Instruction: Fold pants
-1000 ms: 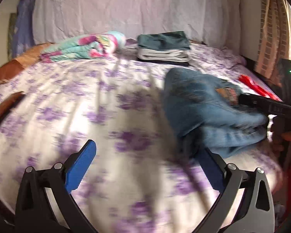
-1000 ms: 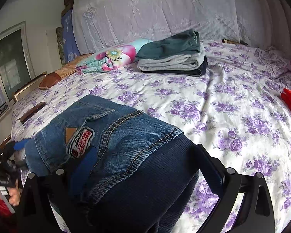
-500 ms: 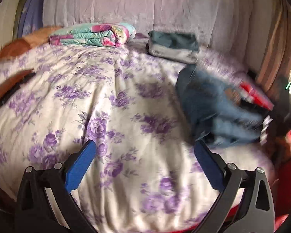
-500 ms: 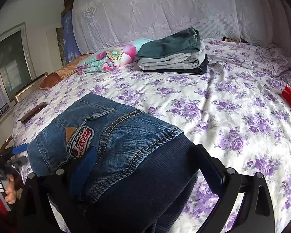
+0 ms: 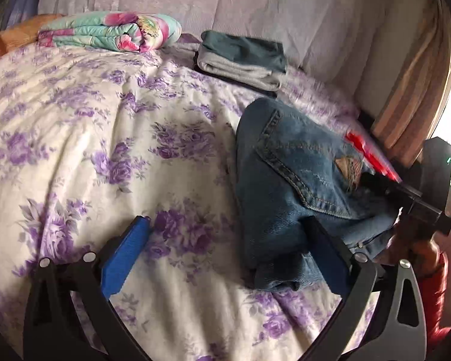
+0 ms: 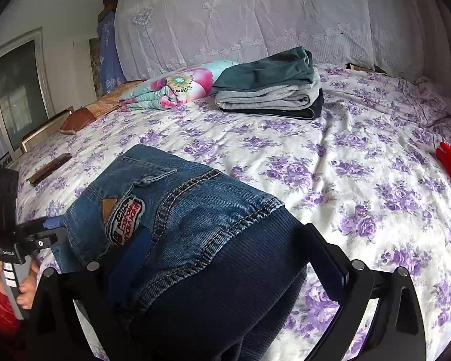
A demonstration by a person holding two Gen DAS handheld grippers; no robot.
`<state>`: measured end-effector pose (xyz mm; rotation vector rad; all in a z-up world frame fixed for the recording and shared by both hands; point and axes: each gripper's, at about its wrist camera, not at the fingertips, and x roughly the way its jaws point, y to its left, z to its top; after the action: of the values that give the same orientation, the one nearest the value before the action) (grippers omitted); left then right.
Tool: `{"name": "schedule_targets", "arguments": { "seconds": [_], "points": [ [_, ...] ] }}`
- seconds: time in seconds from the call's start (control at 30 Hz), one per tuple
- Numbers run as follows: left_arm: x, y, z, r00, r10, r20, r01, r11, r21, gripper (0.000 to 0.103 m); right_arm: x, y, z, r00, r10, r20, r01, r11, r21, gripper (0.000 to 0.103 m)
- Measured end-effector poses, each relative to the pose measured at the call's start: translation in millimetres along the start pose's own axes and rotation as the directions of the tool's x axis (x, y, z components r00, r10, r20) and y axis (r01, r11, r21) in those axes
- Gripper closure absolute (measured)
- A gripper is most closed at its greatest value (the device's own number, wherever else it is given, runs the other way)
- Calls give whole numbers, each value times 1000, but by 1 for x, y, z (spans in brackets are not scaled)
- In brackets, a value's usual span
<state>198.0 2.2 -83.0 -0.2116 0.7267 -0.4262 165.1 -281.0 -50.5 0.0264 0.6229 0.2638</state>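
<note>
left gripper (image 5: 225, 258) swung back beside jeans (image 5: 288, 186), jaws wide, empty | right gripper (image 6: 225, 270) spread over folded bundle, grip unclear | fold looks nearly done

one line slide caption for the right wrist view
Right claw holding folded blue jeans above a purple-floral bedspread, stacked folded clothes behind.

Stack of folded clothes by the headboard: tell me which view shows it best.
The right wrist view: the stack of folded clothes shows three sharp layers, teal, grey and dark. In the left wrist view the stack looks smaller and slightly blurred, its dark bottom layer barely visible.
</note>
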Motion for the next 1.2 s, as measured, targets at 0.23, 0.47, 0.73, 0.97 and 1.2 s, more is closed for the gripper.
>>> {"name": "schedule_targets", "arguments": {
  "seconds": [0.23, 0.47, 0.73, 0.97, 1.2],
  "points": [
    [-19, -5, 6, 994, -109, -8, 108, 991, -78, 5, -25, -14, -5, 992, 41, 116, -52, 994, 100, 3],
    [0, 9, 8, 977, -205, -58, 190, 962, -197, 5, -10, -84, -38, 966, 251, 58, -240, 793, 560, 3],
    [32, -16, 20, 947, -292, -137, 277, 954, -118, 4, 28, -58, -16, 916, 392, -80, -304, 813, 496, 3],
    [43, -23, 21, 950, -275, -147, 264, 961, -87, 4, 26, -53, -19, 935, 352, -49, -299, 855, 423, 17],
    [31, -39, 19, 975, -195, -104, 193, 981, -35, 16, 3, -31, -19, 977, 212, -9, -199, 931, 306, 27]
  ]
}}
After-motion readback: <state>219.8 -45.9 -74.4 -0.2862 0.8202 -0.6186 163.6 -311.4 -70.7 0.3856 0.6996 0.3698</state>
